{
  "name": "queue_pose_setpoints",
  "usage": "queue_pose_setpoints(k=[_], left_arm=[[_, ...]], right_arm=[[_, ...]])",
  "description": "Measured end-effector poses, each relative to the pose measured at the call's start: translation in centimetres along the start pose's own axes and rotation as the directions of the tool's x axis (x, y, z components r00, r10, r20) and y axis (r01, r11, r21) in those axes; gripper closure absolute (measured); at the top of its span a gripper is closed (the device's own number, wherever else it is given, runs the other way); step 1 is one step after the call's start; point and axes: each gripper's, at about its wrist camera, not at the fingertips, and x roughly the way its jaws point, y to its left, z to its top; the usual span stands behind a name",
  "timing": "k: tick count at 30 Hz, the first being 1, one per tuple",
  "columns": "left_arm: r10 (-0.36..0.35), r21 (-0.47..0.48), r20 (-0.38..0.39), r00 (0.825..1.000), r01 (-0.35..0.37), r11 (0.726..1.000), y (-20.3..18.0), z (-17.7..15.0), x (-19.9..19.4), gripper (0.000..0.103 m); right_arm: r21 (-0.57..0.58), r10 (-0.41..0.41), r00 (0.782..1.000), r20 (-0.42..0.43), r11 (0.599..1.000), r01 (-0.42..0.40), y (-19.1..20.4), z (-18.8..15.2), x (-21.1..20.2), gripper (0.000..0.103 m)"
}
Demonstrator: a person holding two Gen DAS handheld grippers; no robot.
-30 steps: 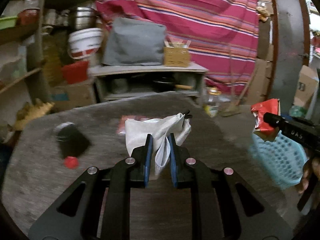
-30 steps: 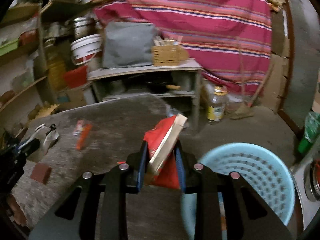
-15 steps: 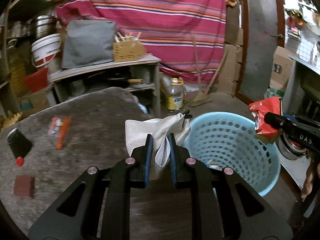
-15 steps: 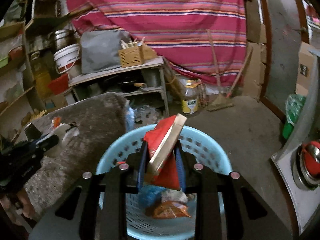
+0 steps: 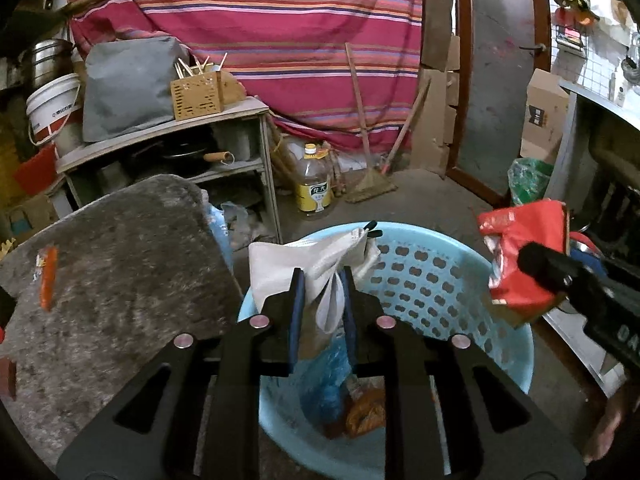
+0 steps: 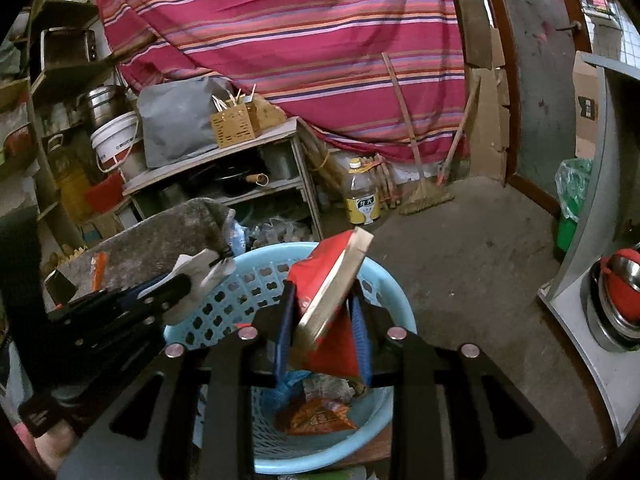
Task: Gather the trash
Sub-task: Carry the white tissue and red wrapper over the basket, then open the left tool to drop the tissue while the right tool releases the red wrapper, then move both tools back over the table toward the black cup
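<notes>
A light-blue plastic basket (image 5: 432,280) stands on the floor beside the table, with wrappers lying in its bottom (image 6: 316,416). My left gripper (image 5: 322,276) hangs over its left rim. Its jaws are opening, and a crumpled white face mask (image 5: 288,264) still hangs between them, with a gap showing beside the left pad. My right gripper (image 6: 320,292) is over the basket's middle, shut on a red snack packet (image 6: 332,276) with a silver inner edge. In each wrist view the other gripper shows too: the right gripper (image 5: 532,256) with its packet (image 5: 520,240), the left gripper (image 6: 188,280) with the mask (image 6: 192,264).
The grey felt-topped table (image 5: 120,248) lies to the left and bears an orange wrapper (image 5: 48,276). Behind are a shelf unit (image 5: 240,148), an oil bottle (image 5: 316,188) and a broom (image 5: 372,184). A steel counter (image 6: 580,320) and a green bag (image 6: 572,188) stand on the right.
Both grippers swung right from above the table to over the blue basket. The left jaws have parted a little around the mask. The right grip on the packet is unchanged.
</notes>
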Motion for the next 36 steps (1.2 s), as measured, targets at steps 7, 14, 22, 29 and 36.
queue_pose_setpoints(k=[7, 14, 22, 29, 36], left_arm=[[0.02, 0.016, 0.01, 1.0, -0.02, 1.0, 0.3, 0.2, -0.6, 0.038], [0.037, -0.005, 0.065, 0.997, -0.036, 0.999, 3.4, 0.2, -4.1, 0.017], [0.104, -0.02, 0.118, 0.988, -0.102, 0.995, 6.2, 0.1, -6.4, 0.009], [0.155, -0.047, 0.122, 0.98, -0.15, 0.988, 8.5, -0.3, -7.1, 0.009], [0.173, -0.048, 0.138, 0.975, -0.168, 0.985, 10.2, -0.2, -8.1, 0.008]], right_arm=[[0.009, 0.01, 1.0, -0.005, 1.0, -0.01, 0.2, -0.2, 0.4, 0.076], [-0.028, -0.005, 1.0, -0.007, 1.0, 0.005, 1.6, -0.5, 1.2, 0.076], [-0.044, -0.052, 0.999, -0.013, 0.998, 0.052, 3.0, -0.9, 2.4, 0.073], [-0.021, -0.083, 0.995, -0.049, 0.996, 0.082, 3.7, -1.2, 3.3, 0.064], [0.019, -0.066, 0.994, -0.092, 0.998, 0.068, 3.1, -2.0, 4.7, 0.024]])
